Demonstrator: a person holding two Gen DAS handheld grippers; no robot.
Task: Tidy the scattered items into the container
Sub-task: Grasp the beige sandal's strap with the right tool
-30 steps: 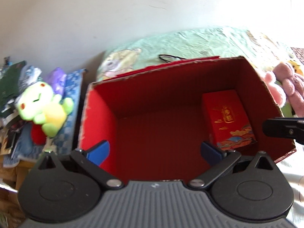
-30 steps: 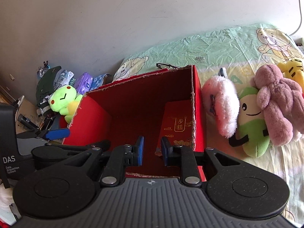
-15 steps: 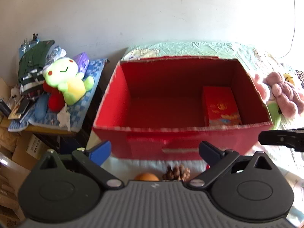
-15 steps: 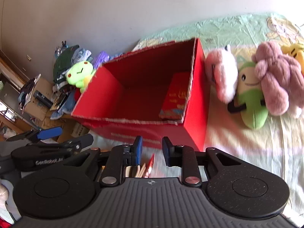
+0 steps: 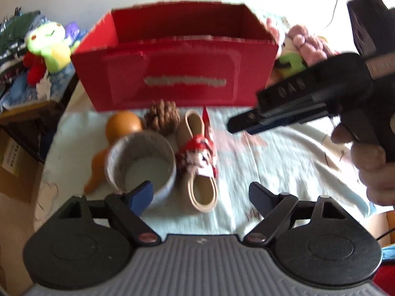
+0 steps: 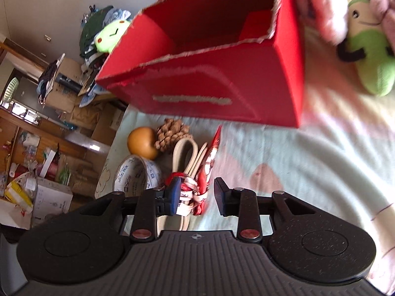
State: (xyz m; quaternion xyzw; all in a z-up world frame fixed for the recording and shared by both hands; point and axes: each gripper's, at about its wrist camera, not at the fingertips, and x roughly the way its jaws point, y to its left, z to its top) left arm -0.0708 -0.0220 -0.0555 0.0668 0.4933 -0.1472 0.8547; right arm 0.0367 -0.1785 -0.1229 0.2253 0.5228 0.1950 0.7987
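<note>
An open red box [image 5: 182,74] [image 6: 222,81] stands on the bed with a red packet [image 6: 254,24] inside. In front of it lie an orange gourd [image 5: 123,123] [image 6: 142,143], a pine cone [image 5: 161,117] [image 6: 172,133], a tape roll [image 5: 140,160] [image 6: 137,175] and a beige strap loop tied with red-white cloth [image 5: 197,160] [image 6: 197,185]. My left gripper [image 5: 201,194] is open, just short of the tape roll and strap. My right gripper [image 6: 197,197] is open around the cloth bundle; it also shows at the right of the left wrist view [image 5: 296,108].
Plush toys lie right of the box: a pink one [image 6: 321,12] and a green one [image 6: 370,56]. A green frog plush [image 5: 49,46] [image 6: 108,37] sits on a cluttered side table at the left. The bed's left edge drops to boxes [image 6: 49,197] on the floor.
Both grippers have pulled back from over the box and dropped low in front of it. The right gripper has opened from nearly shut and now straddles the cloth bundle.
</note>
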